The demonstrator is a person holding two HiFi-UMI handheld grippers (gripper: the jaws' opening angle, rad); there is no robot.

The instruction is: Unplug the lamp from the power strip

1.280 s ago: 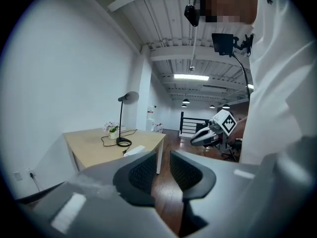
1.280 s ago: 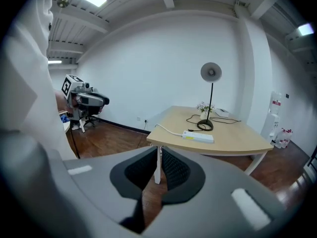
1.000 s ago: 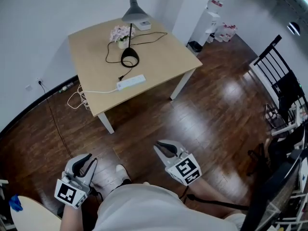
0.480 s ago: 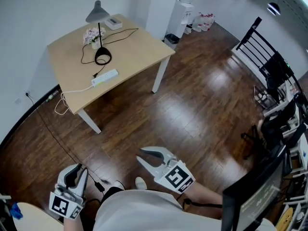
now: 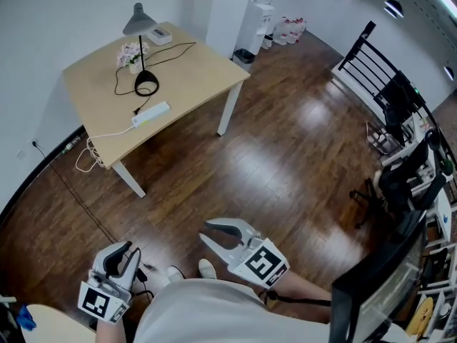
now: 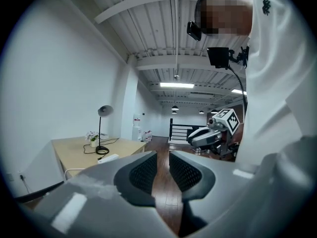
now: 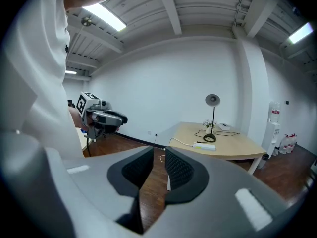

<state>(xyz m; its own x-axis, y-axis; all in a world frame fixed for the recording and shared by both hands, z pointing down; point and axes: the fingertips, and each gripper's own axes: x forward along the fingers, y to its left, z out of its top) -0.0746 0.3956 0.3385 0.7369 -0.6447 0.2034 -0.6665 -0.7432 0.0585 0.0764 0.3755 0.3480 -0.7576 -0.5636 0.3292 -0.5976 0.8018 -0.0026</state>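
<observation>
A grey desk lamp (image 5: 138,21) stands at the back of a light wooden table (image 5: 193,77), far ahead of me. Its black cord runs to a plug at the end of a white power strip (image 5: 151,115) near the table's front edge. Both grippers hang low by my body, well away from the table. My left gripper (image 5: 126,251) has a narrow gap between its pads, with nothing in it. The jaws of my right gripper (image 5: 212,231) are opening and also hold nothing. The right gripper view shows the lamp (image 7: 213,101) and power strip (image 7: 204,146) across the room.
On the table are also a small pot of flowers (image 5: 131,54) and a white box (image 5: 160,34). Loose cables (image 5: 89,156) lie on the wood floor under the table's left side. A water dispenser (image 5: 260,6) stands behind the table, a black rack (image 5: 371,63) at right.
The table now sits farther away and more to the left in the head view. My right gripper's jaws have spread wider. The left gripper's jaws look the same.
</observation>
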